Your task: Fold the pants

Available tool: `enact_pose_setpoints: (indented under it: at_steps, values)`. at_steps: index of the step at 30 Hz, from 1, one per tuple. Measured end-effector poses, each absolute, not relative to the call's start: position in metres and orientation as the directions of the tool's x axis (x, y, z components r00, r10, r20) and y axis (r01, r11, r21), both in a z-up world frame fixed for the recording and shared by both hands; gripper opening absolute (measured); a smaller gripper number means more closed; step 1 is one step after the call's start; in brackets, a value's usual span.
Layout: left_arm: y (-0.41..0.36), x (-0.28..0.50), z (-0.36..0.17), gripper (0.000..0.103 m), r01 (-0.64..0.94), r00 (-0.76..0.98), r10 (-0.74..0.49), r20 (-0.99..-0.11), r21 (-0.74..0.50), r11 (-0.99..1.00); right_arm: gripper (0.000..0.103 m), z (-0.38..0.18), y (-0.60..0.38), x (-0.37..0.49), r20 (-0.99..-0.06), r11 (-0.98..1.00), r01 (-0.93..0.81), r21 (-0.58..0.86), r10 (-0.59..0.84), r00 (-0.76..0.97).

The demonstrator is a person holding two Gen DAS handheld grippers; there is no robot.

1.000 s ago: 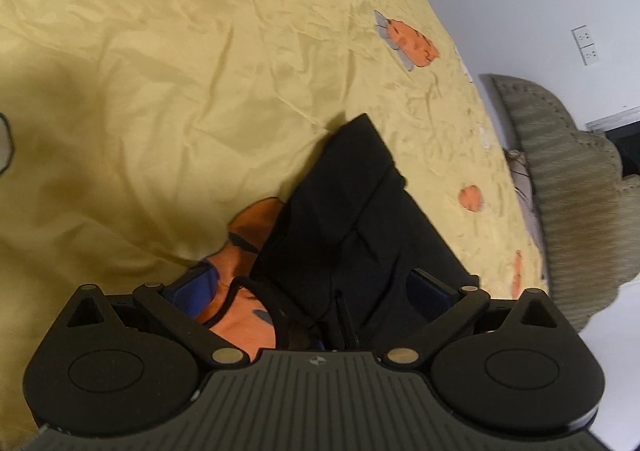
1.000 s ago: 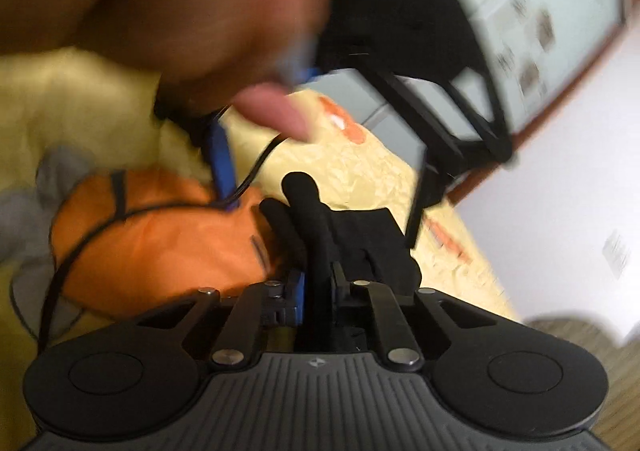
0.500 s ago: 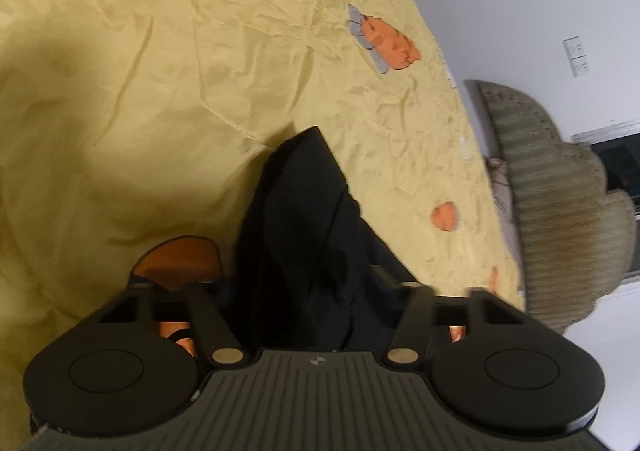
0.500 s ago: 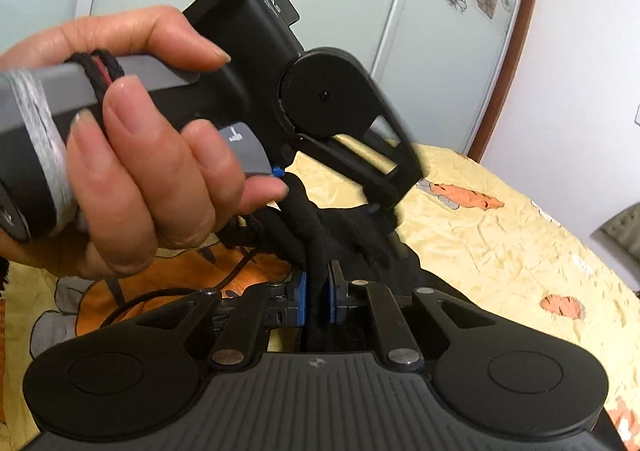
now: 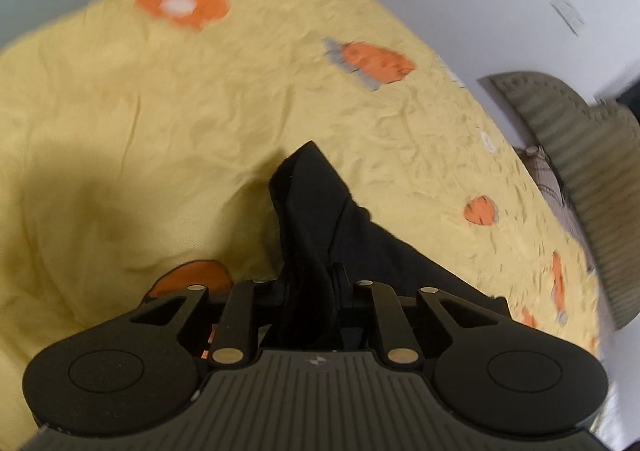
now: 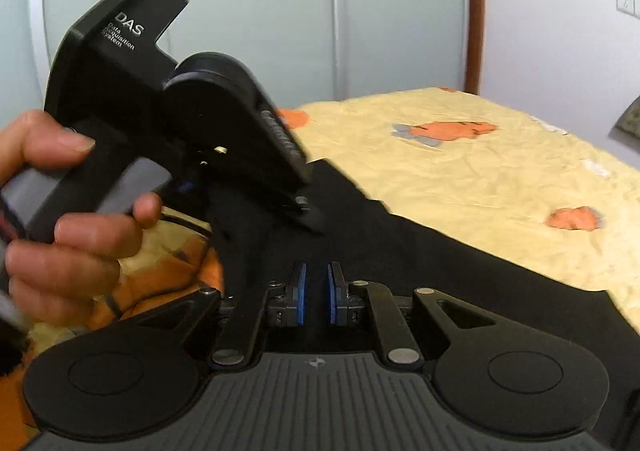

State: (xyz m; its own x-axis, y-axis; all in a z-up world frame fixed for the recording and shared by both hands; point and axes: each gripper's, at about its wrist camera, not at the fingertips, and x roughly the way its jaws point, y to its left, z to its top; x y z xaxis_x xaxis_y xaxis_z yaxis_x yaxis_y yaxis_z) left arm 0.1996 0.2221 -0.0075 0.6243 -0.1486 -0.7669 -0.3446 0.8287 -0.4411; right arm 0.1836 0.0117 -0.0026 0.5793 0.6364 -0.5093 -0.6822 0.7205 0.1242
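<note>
Working over a big yellow bed (image 5: 160,111) with orange cartoon prints. Got the black pants (image 5: 320,211) lifted at the near end, running up toward 12 o'clock with a flap off toward 4 in the left wrist view, and spreading out toward 4 o'clock in the right one. Guessing the long axis heads away from both tools, so probably pulling along it next.

Just been closing the left tool (image 5: 310,283), now pinching a thick bunch of that black cloth dead centre at 6 o'clock. Same deal with the right tool (image 6: 315,293): pressed nearly together with dark cloth in the slot, so calling it clamped on the pants too. Hard to call either one nearer, gripping pretty much side by side.

Only from the right wrist: catching the left tool from outside at 10 o'clock, plus the hand (image 6: 68,243) wrapped round its handle at 9. Only from the left wrist: seeing the far tip of the fabric against the sheet. Spotting blue pads (image 6: 299,293) on the right one only.
</note>
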Motion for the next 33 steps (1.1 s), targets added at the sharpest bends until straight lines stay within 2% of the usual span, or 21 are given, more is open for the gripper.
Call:
enact_pose_setpoints:
  at_steps: [2,9,15,33]
  values:
    - [0.211,0.194,0.003,0.017,-0.326,0.638,-0.112,-0.762,-0.398,0.857,0.010,0.002,0.007,0.184,-0.478,0.713,-0.673,0.196,0.669,0.569]
    - [0.162,0.181,0.031,0.017,-0.276,0.678,0.014,-0.735,-0.238,0.931,0.010,0.010,-0.010,0.185,-0.435,0.704,-0.649,0.289,0.700,0.566]
    - [0.122,0.179,0.045,0.017,-0.241,0.699,0.063,-0.712,-0.152,0.959,0.010,0.015,-0.042,0.175,-0.385,0.686,-0.622,0.377,0.727,0.568]
    - [0.006,0.160,0.077,0.017,-0.079,0.772,0.069,-0.632,0.012,0.997,0.011,0.028,-0.133,0.142,-0.254,0.674,-0.545,0.499,0.714,0.652]
